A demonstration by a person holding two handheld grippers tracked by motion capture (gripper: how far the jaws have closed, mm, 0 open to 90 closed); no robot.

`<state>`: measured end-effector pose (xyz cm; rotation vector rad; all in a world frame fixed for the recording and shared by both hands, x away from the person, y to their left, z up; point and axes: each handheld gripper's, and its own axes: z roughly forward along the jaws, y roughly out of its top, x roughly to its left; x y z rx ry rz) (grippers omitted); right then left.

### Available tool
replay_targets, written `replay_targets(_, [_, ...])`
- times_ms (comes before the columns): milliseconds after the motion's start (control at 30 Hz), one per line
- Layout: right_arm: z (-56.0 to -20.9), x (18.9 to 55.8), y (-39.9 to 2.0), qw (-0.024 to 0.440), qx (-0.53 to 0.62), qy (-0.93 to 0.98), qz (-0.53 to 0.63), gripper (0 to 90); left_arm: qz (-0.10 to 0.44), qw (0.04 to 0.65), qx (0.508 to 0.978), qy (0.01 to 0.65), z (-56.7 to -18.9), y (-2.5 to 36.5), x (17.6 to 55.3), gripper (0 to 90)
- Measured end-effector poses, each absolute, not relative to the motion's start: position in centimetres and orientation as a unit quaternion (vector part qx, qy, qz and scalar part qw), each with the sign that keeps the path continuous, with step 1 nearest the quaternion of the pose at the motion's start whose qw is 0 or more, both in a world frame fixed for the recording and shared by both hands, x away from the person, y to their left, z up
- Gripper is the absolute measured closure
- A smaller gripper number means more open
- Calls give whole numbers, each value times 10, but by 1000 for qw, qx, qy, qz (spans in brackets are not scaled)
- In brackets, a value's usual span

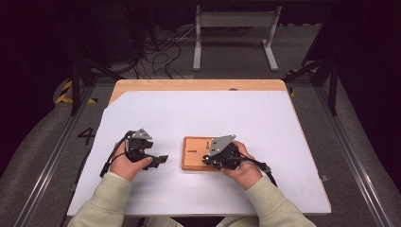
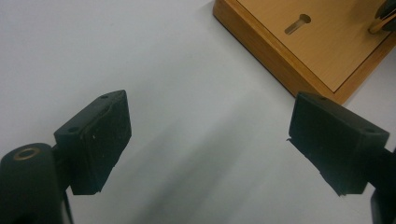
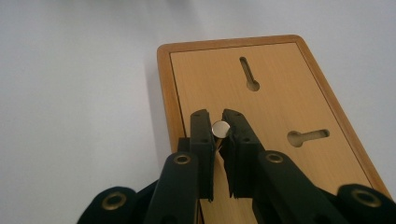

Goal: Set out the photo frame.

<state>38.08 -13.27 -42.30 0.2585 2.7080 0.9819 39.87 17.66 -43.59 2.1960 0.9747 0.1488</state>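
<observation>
A flat wooden board (image 1: 194, 153) with keyhole slots lies on the white sheet in front of the person. In the right gripper view one slot (image 3: 250, 74) runs lengthwise and another (image 3: 308, 136) runs crosswise. My right gripper (image 3: 219, 122) is over the board's near half, shut on a small metal pin (image 3: 221, 128) whose round silver head shows between the jaw tips. From above, the right gripper (image 1: 206, 161) sits on the board's right part. My left gripper (image 1: 163, 159) rests on the sheet just left of the board (image 2: 327, 46), open (image 2: 210, 140) with nothing between its pads.
The white sheet (image 1: 213, 113) covers most of the wooden table, whose bare far edge (image 1: 198, 85) shows behind it. Beyond the table stand a grey metal frame (image 1: 234, 28) and loose cables (image 1: 161, 52) on the floor.
</observation>
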Motion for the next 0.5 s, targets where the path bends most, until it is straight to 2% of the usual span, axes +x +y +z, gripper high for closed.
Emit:
replay_targets(200, [-423, 376, -131, 143, 74, 931, 327, 818, 52, 358, 855, 372, -436, 175, 399, 133])
replay_targets(500, [-423, 356, -127, 205, 38, 929, 305, 833, 36, 371, 860, 349, -432, 160, 402, 111])
